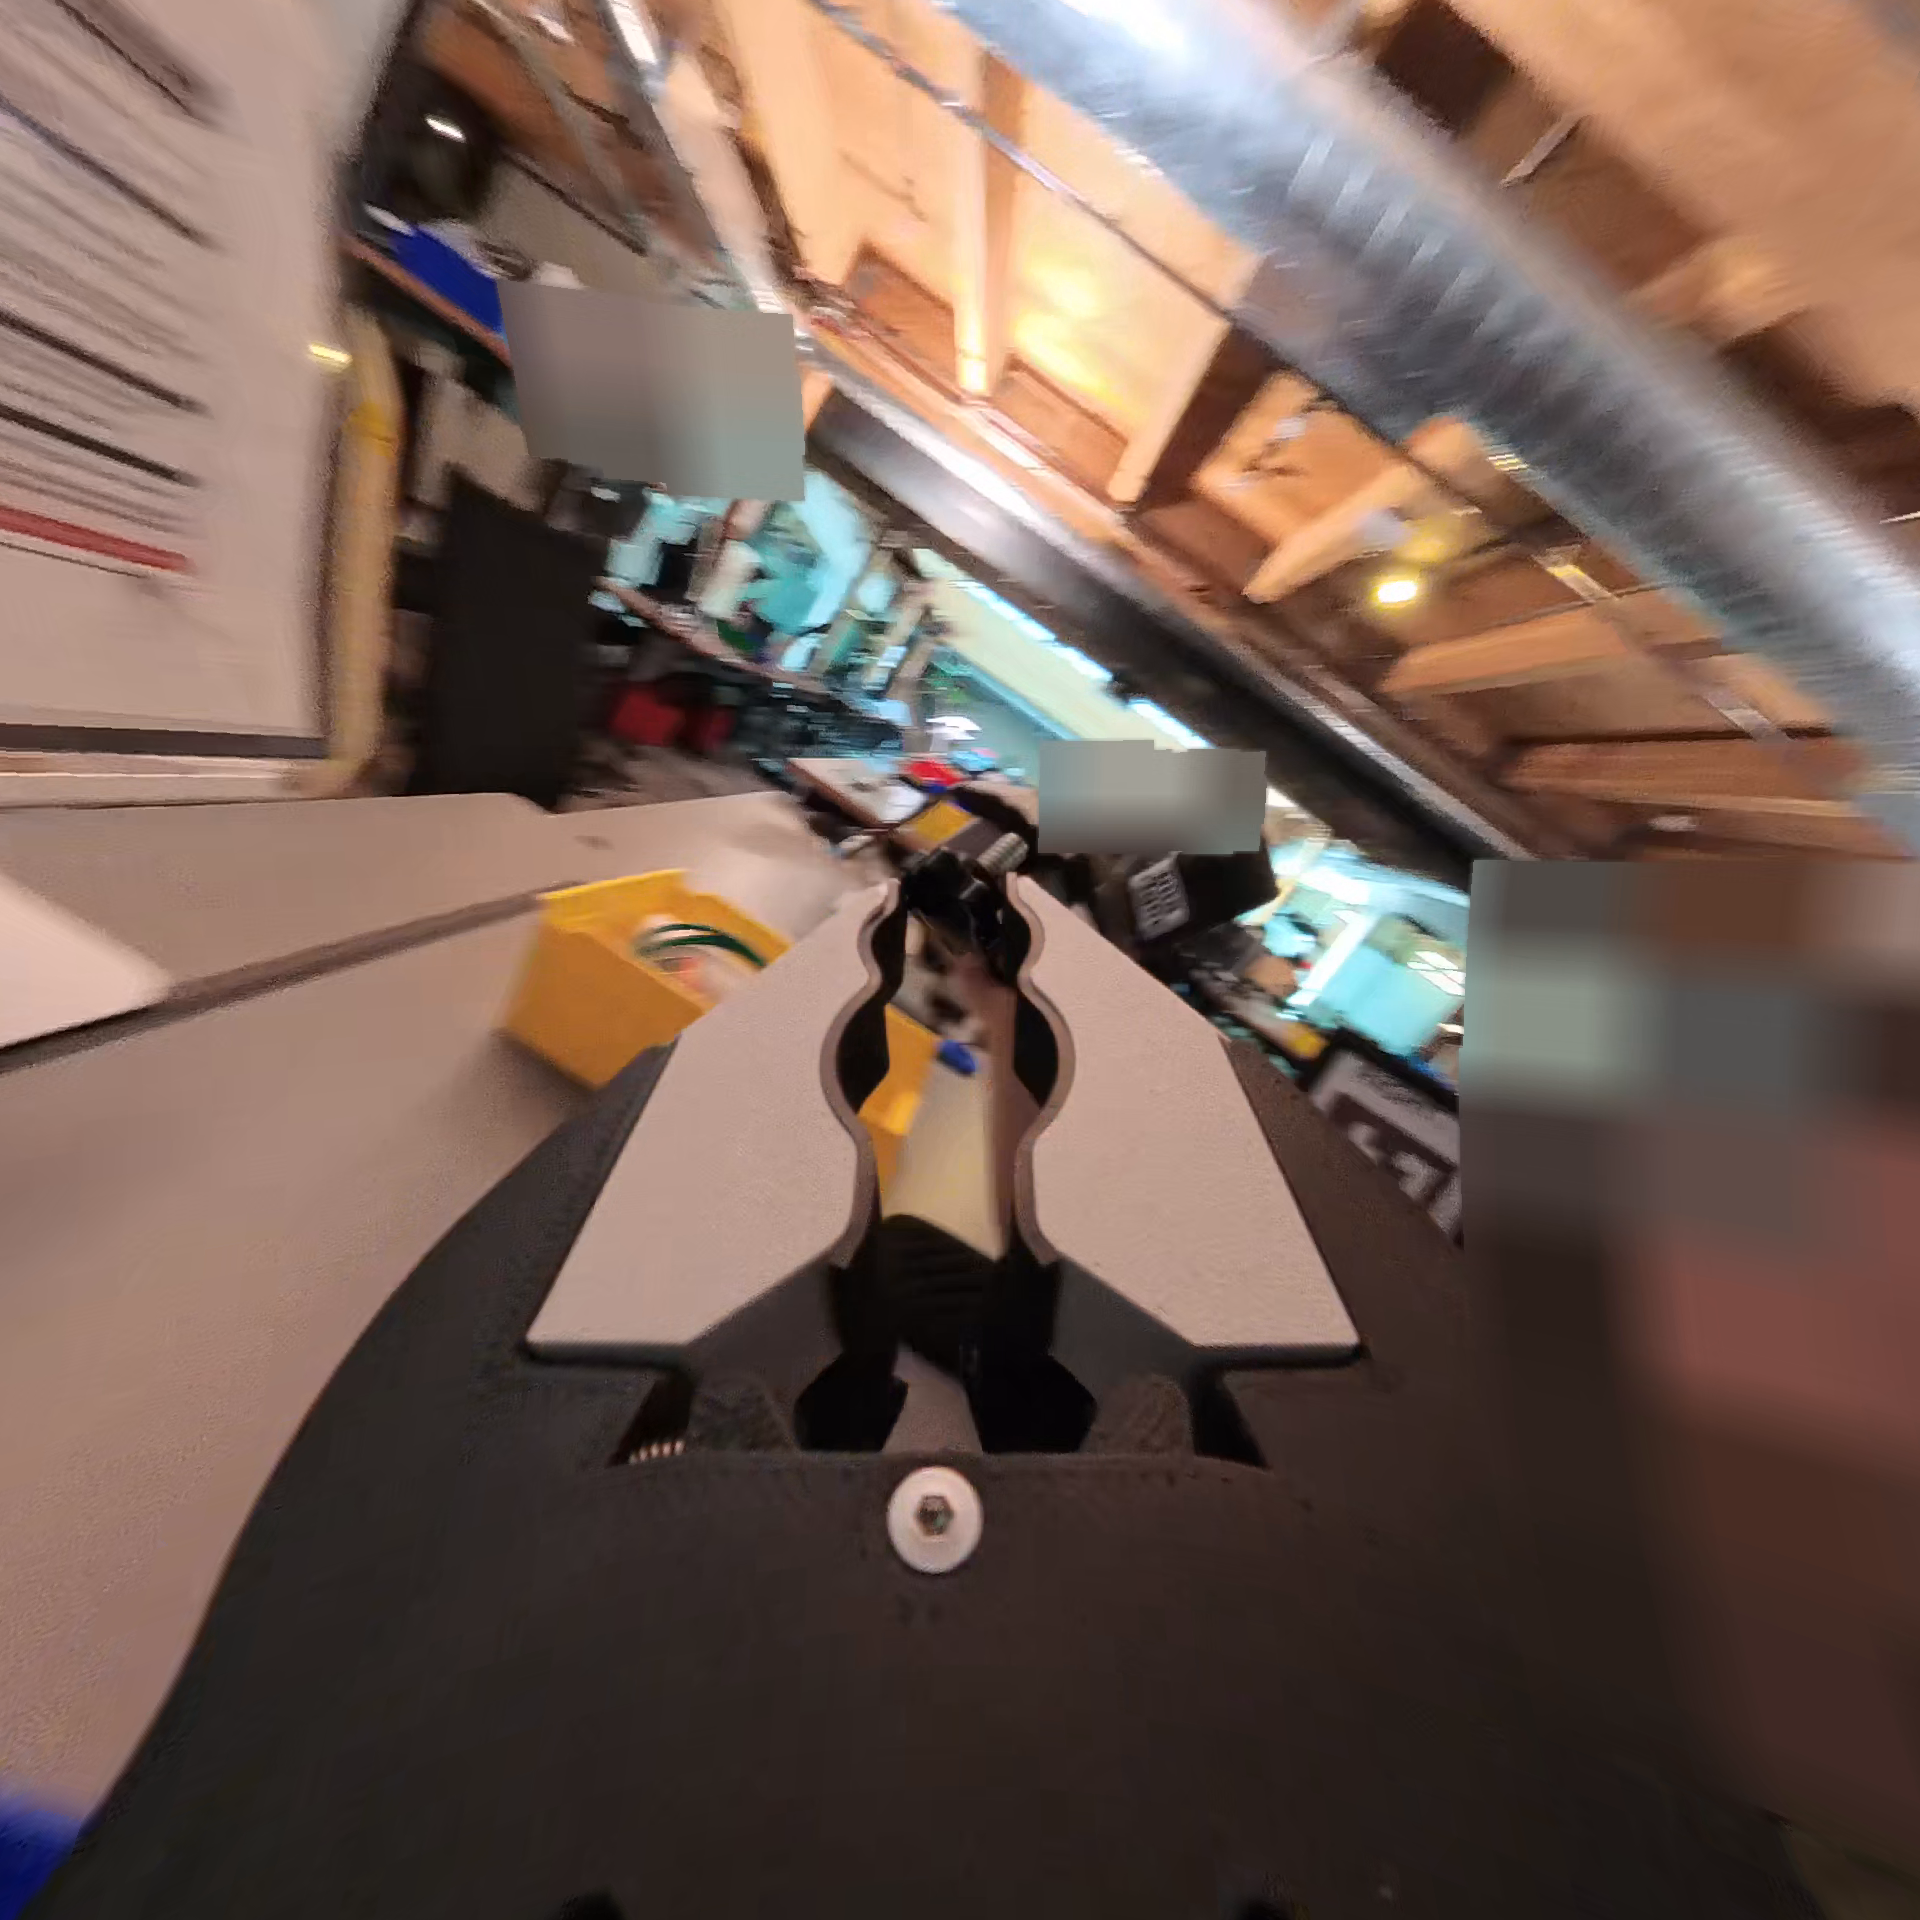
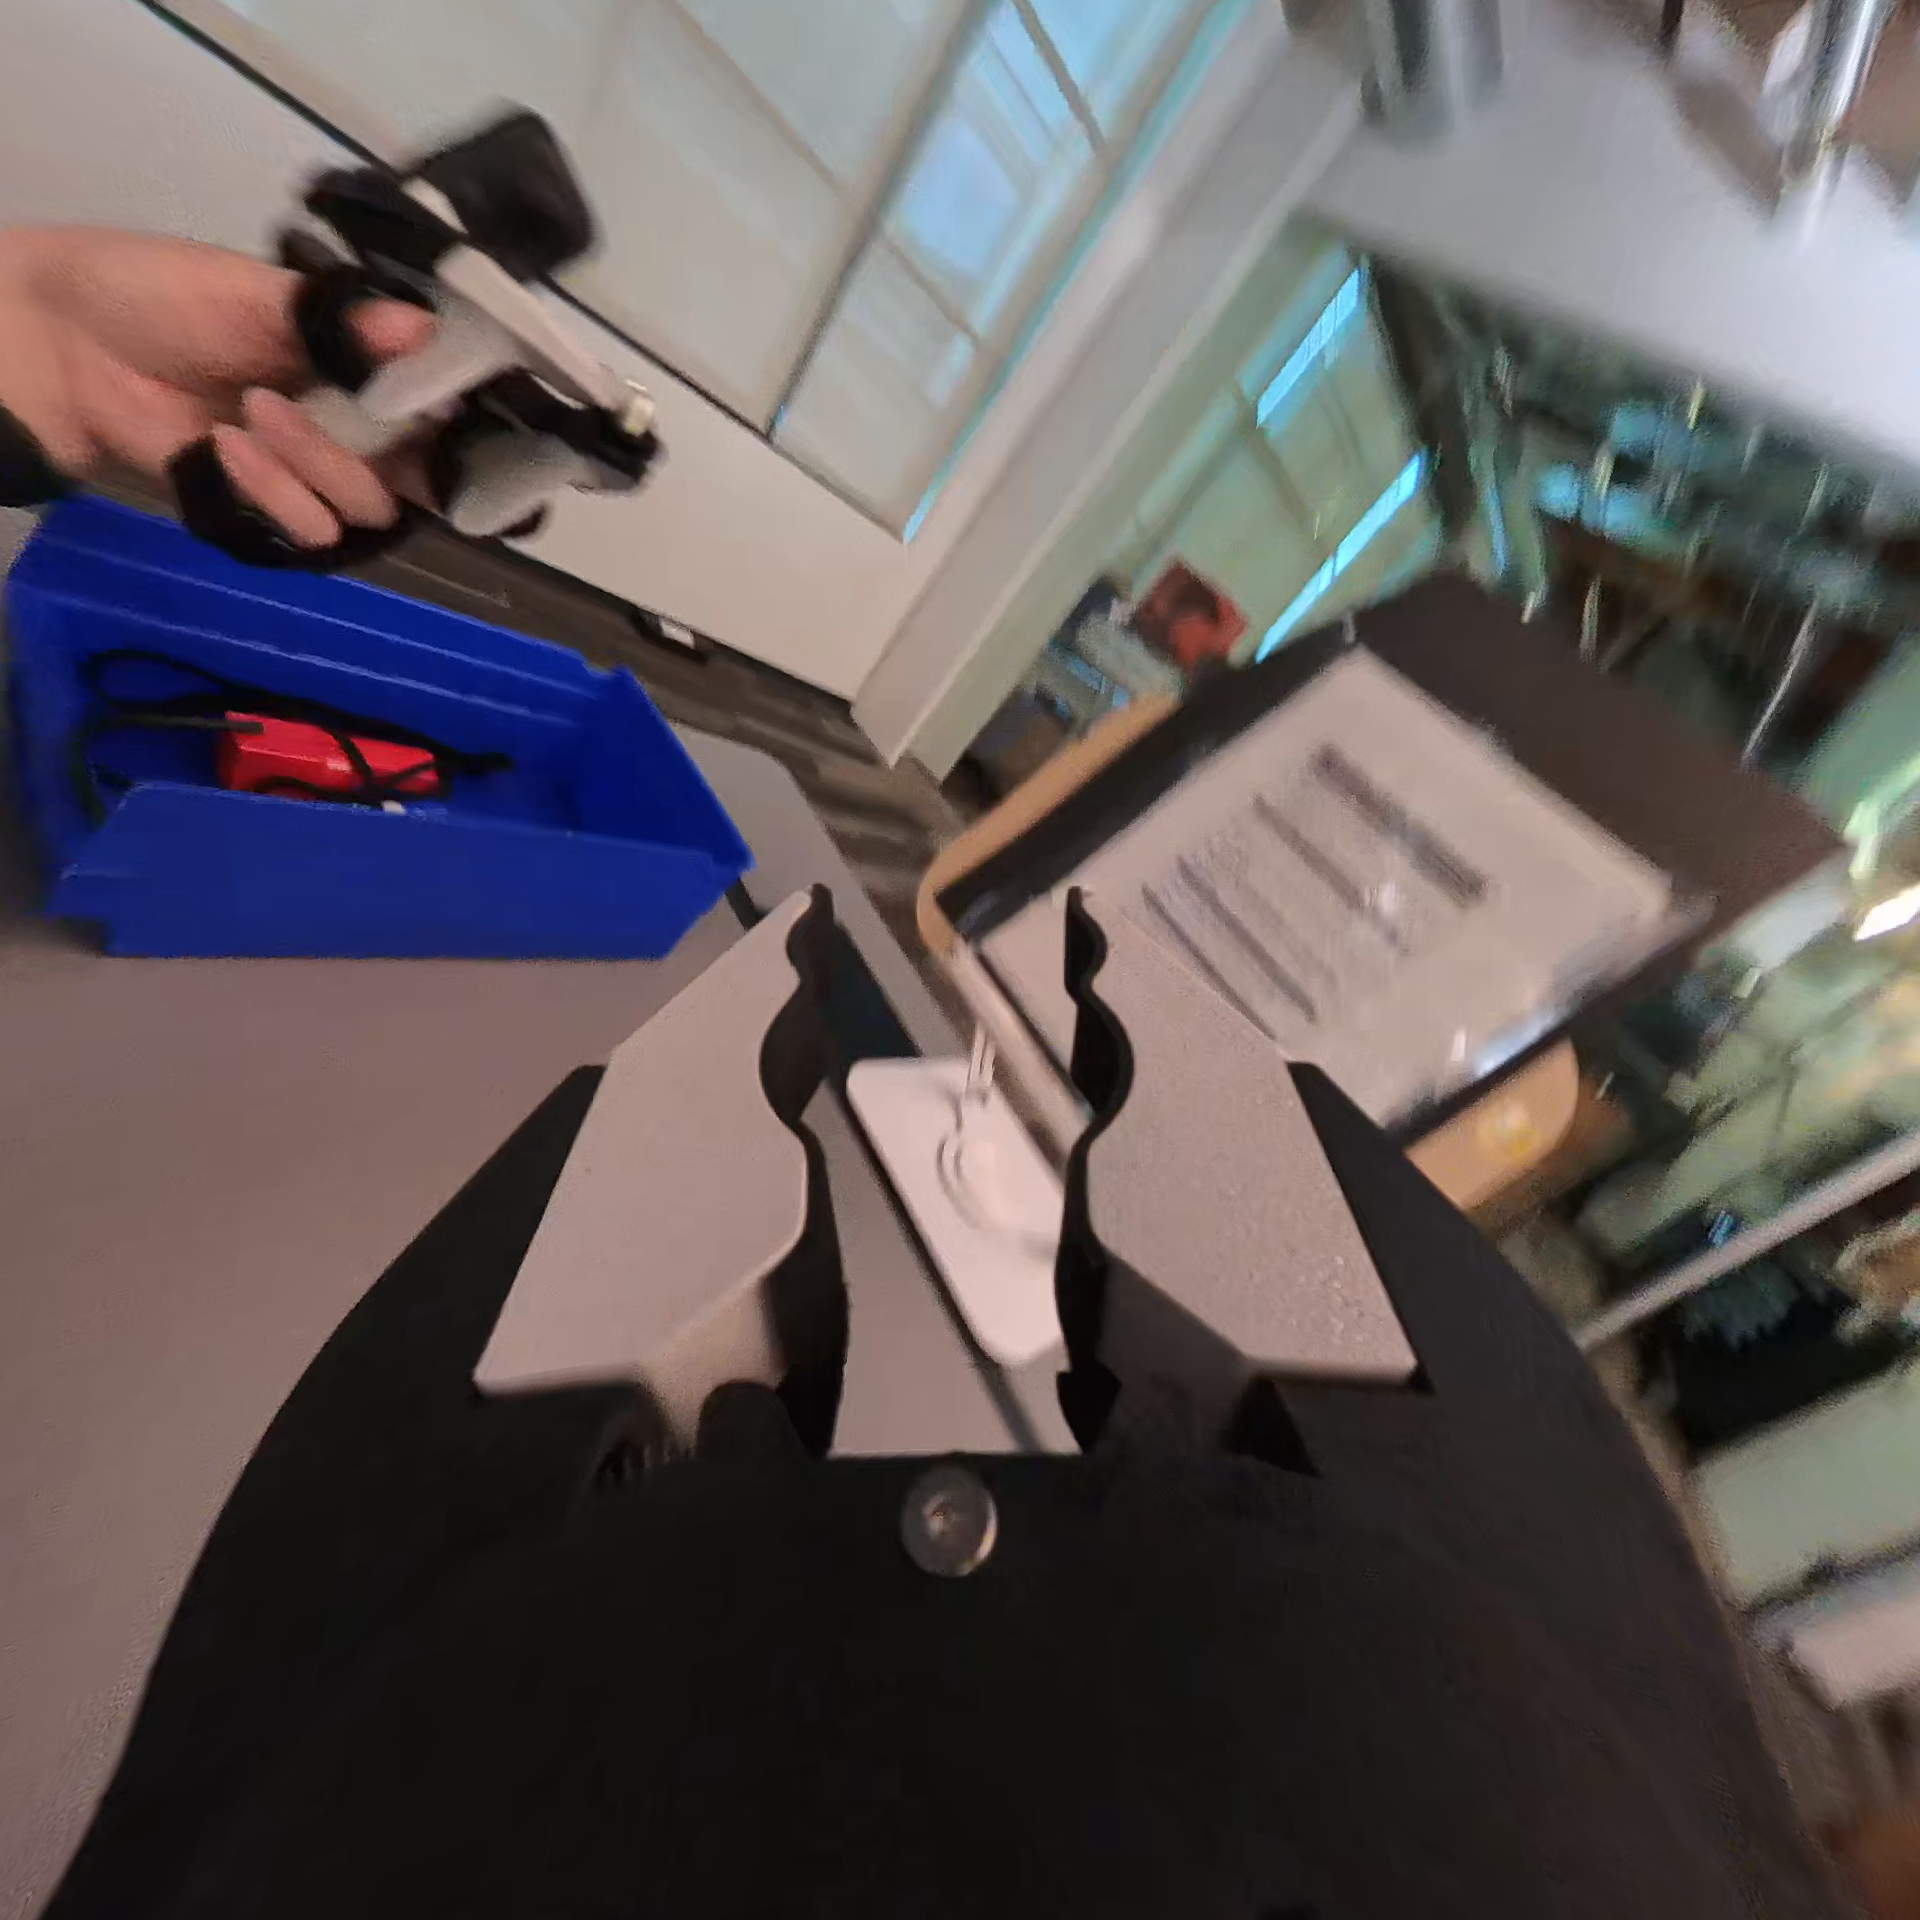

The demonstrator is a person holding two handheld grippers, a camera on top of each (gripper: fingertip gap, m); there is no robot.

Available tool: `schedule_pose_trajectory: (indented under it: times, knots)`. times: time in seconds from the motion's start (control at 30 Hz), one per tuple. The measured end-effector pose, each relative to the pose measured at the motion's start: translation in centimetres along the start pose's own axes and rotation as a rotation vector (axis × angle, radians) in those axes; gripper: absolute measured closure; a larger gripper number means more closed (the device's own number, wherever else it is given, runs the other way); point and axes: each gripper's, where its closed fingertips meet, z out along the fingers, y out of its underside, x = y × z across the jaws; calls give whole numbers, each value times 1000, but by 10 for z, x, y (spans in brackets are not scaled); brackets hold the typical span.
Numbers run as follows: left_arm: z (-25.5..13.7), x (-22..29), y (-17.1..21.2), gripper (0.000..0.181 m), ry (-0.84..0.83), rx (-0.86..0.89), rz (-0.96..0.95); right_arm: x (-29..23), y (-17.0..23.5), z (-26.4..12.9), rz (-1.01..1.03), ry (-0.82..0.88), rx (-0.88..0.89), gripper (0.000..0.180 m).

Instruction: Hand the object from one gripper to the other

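Note:
My left gripper [image 1: 951, 896] is nearly shut on a small black object [image 1: 951, 920] with a silvery end, pinched at its fingertips and held in the air above the grey table [image 1: 260, 1143]. In the right wrist view the left gripper [image 2: 623, 431] shows at the upper left, held by a hand [image 2: 125, 353], and the object's pale end [image 2: 636, 407] sticks out of its tips. My right gripper [image 2: 945, 914] is open and empty. It is low over the table [image 2: 260, 1091] and well apart from the left gripper.
A blue bin [image 2: 364, 831] holding a red item [image 2: 312, 764] and a black cord stands below the left gripper. A yellow bin [image 1: 603, 987] sits on the table ahead of it. A flat white piece [image 2: 966, 1216] lies between my right fingers. A framed sheet [image 2: 1330, 914] stands beyond. There is about 20 cm between the tips of the two grippers.

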Motion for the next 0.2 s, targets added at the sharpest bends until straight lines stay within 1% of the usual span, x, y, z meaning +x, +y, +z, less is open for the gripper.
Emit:
schedule_pose_trajectory:
  times: [0.1,0.2]
  knots:
    - [22,26,9,165,133,-10,-66,-40,-37,15,-232,24,125,136]
    - [47,45,27,165,228,-59,-128,-77,-59,25,-474,69,176,136]
